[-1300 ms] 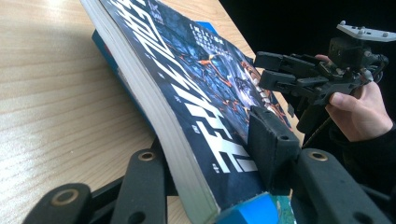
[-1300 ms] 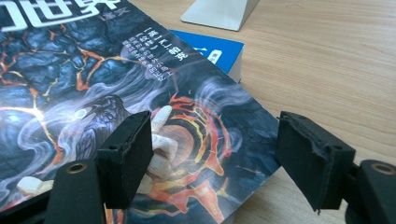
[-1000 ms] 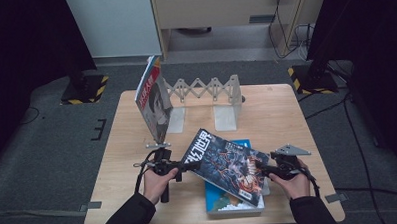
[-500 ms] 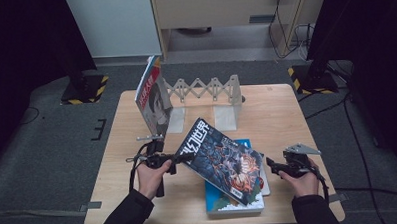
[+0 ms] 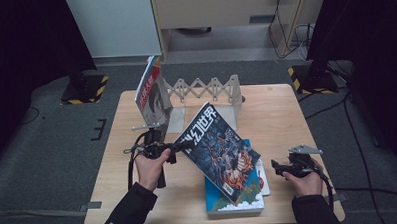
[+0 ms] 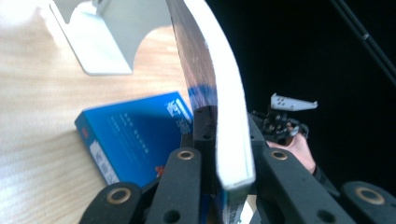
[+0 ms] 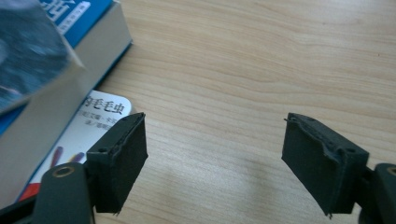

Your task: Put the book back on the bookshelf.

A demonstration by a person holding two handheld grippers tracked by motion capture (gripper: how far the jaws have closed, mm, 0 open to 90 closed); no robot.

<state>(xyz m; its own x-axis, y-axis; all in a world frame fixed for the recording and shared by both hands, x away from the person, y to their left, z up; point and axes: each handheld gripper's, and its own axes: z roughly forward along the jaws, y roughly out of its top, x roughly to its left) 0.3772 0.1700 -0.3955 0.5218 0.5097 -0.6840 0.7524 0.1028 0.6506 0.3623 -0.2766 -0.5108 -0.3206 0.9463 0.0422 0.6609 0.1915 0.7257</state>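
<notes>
Magazine (image 6: 219, 93) edge pinched, left hand-held gripper (image 6: 219, 154), blue book (image 6: 135, 135) beneath

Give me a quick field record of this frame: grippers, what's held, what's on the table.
left gripper: shut on the magazine's edge, lifting it tilted
right gripper: open, jaws apart over bare wood, nothing between them
magazine: dark illustrated cover, raised at a slant above the stack
blue book: flat on the table, on a white booklet
book rack: accordion type, at the back, one magazine leaning at its left end
table: light wood
</notes>
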